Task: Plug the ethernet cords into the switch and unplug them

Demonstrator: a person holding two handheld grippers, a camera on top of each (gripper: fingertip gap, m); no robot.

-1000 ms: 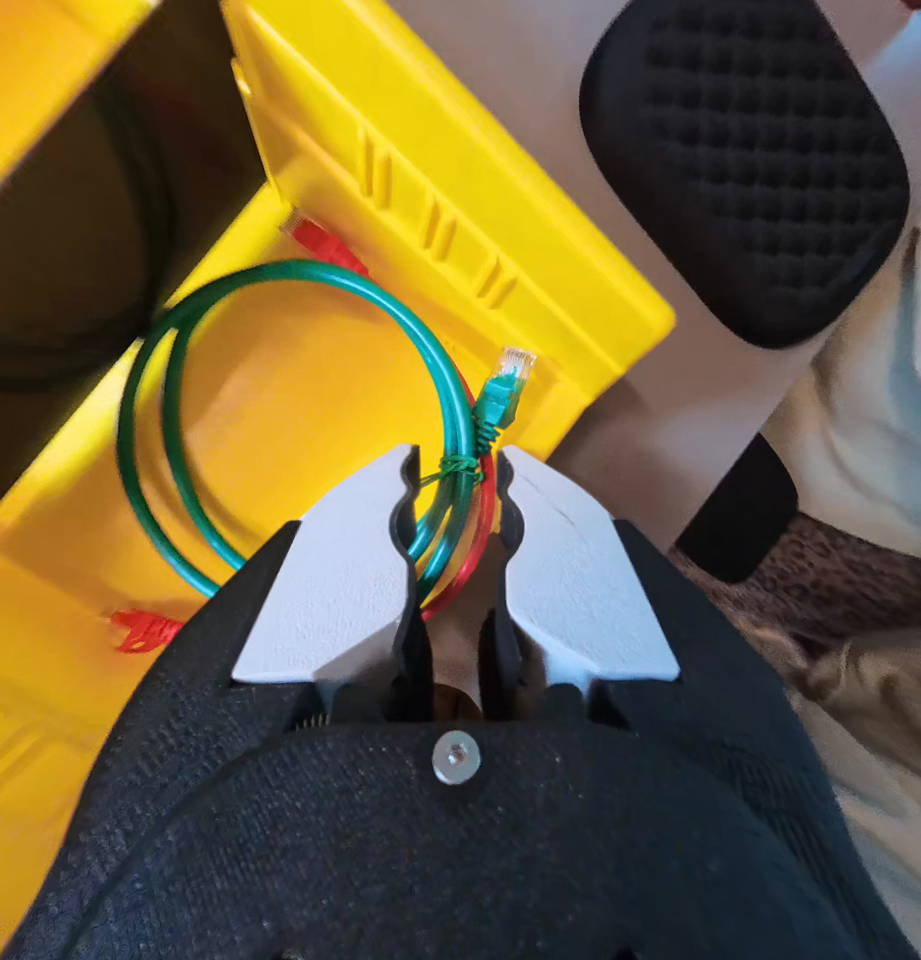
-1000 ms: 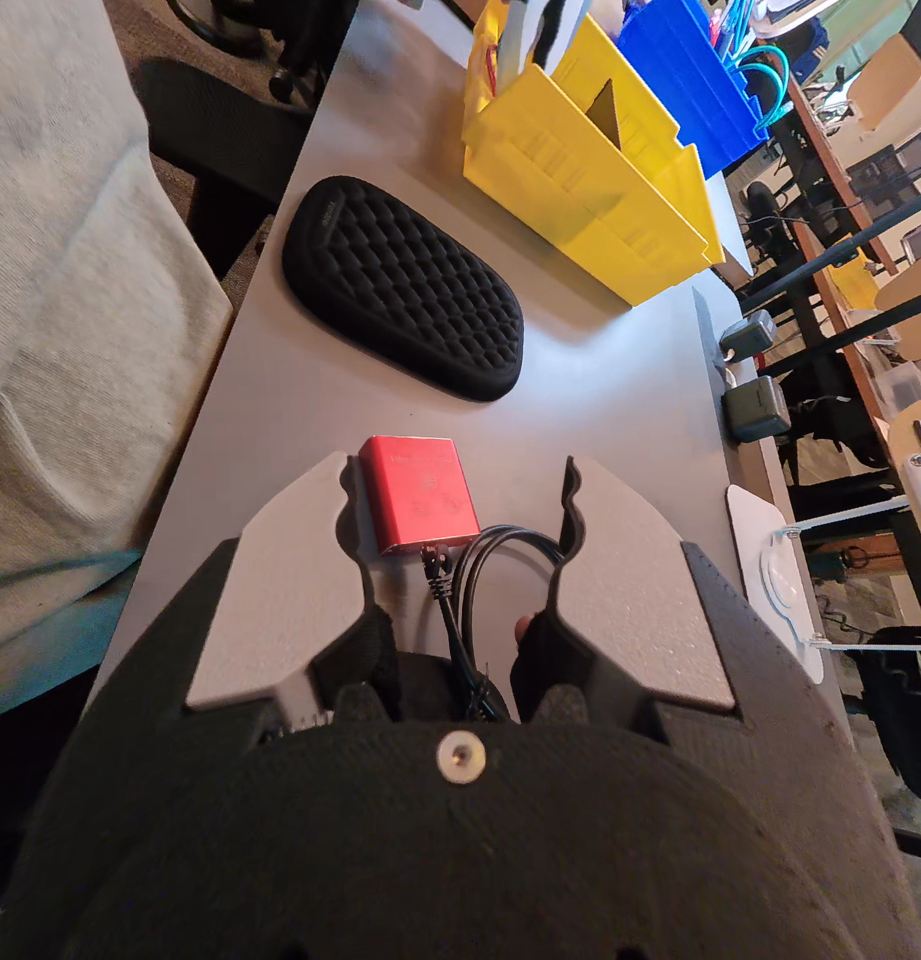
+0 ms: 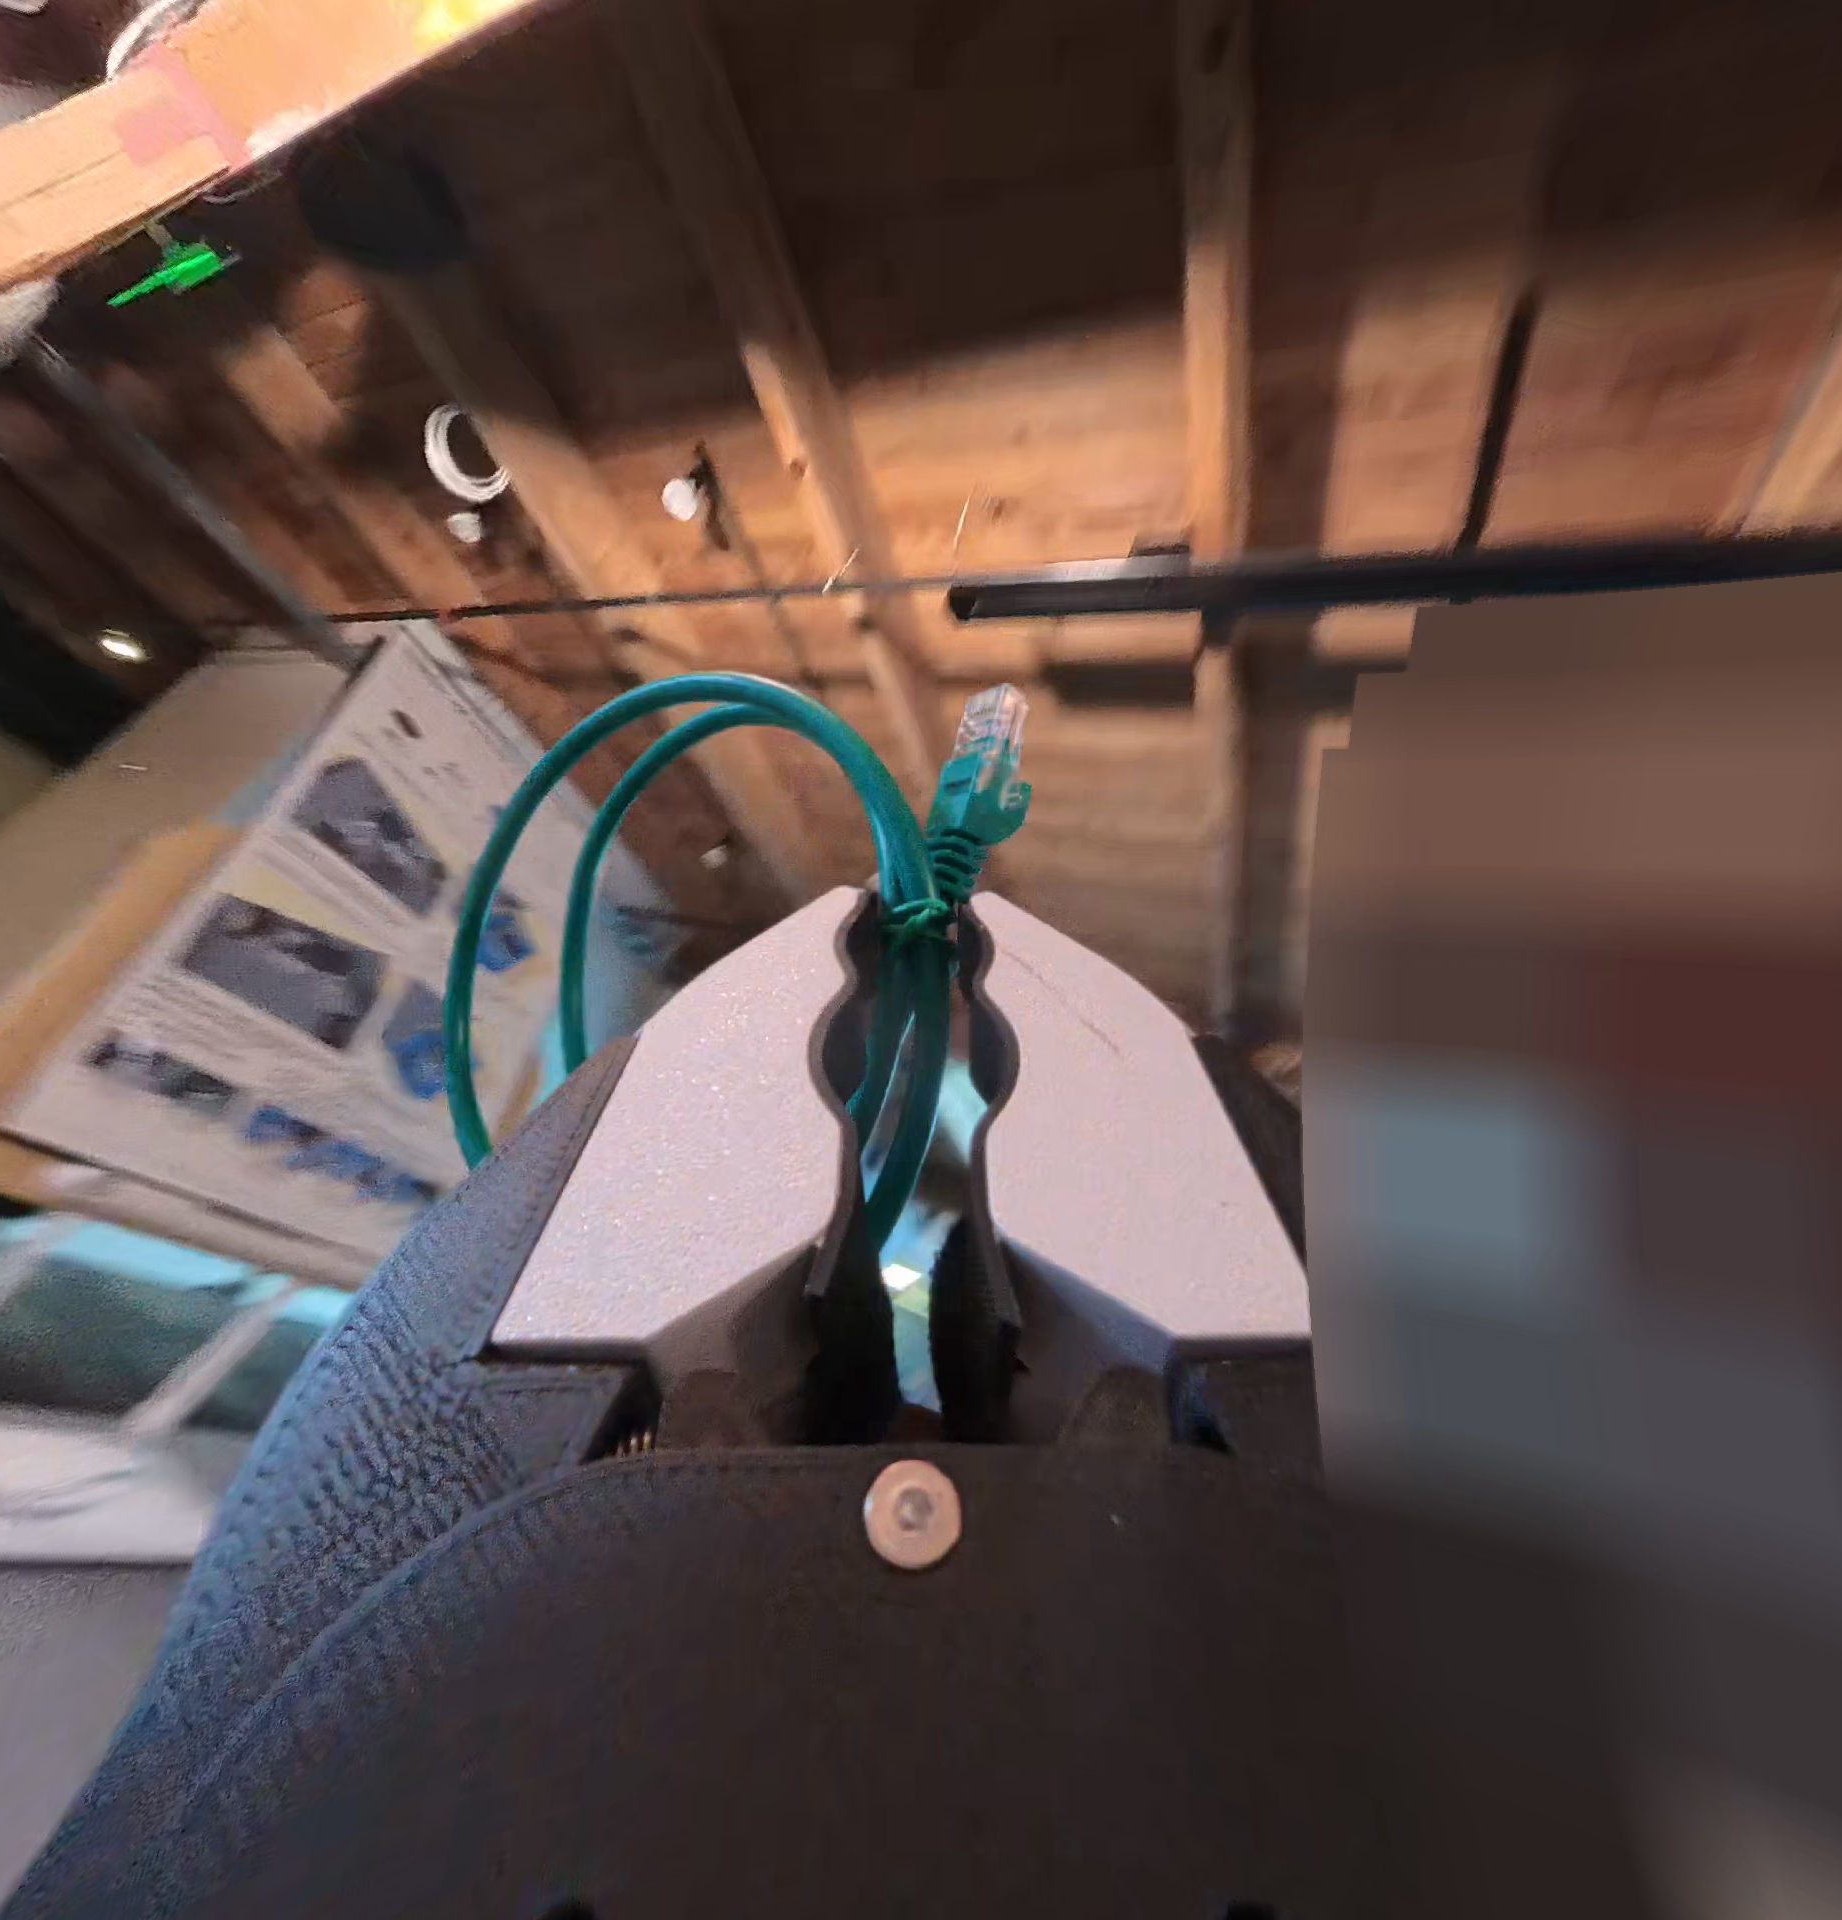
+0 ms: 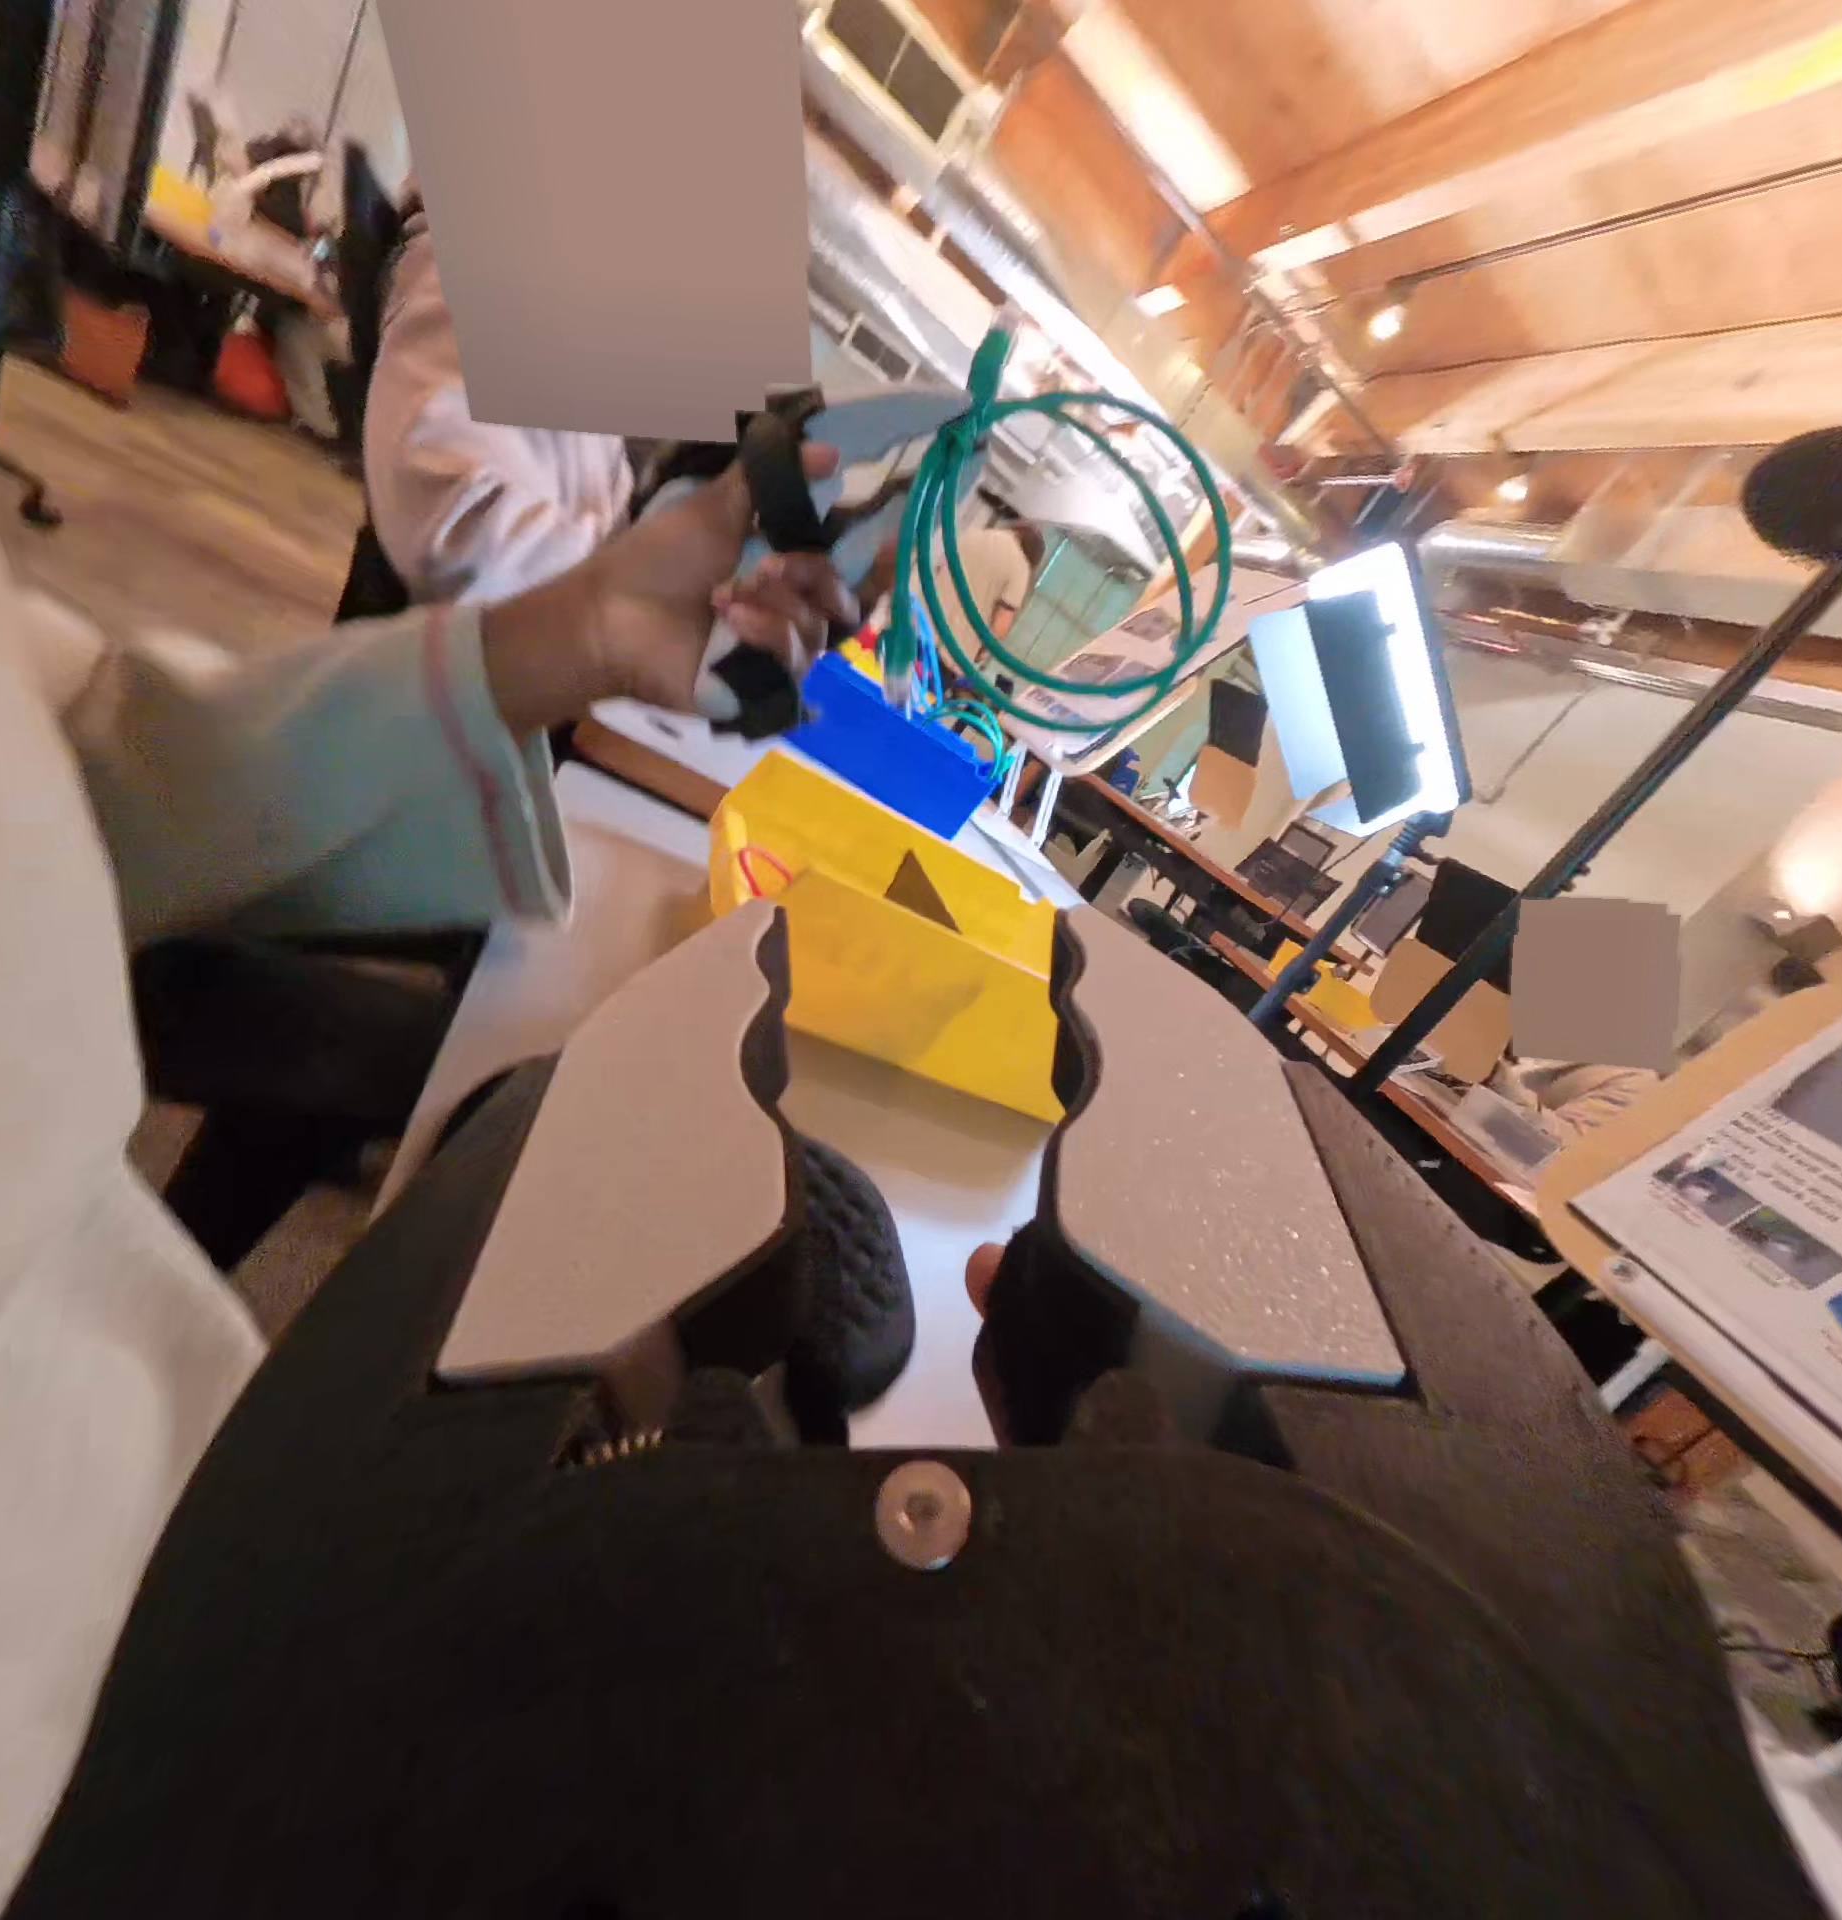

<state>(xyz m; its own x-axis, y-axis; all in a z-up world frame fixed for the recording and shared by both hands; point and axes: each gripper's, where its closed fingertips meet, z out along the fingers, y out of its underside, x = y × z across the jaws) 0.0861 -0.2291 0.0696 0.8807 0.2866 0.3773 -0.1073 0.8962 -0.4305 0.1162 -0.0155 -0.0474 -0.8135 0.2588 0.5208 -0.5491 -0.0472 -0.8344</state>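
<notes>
Between the tips of the left gripper, clamped tight, sits the tied neck of a coiled green ethernet cord, its loops to the left and one plug poking past the tips. Well beyond the right gripper, spread wide and empty, stands a yellow bin.

Warm amber light fills both wide-angle views, cast by small ceiling spotlights among the wooden beams. A bright white panel lamp on a stand glares toward the right wrist camera. Motion blur smears the backgrounds, heaviest at the edges, where straight lines bow. The green cord stays sharp in the left wrist view; the printed poster behind it is soft. The yellow bin shows vivid and evenly lit.
</notes>
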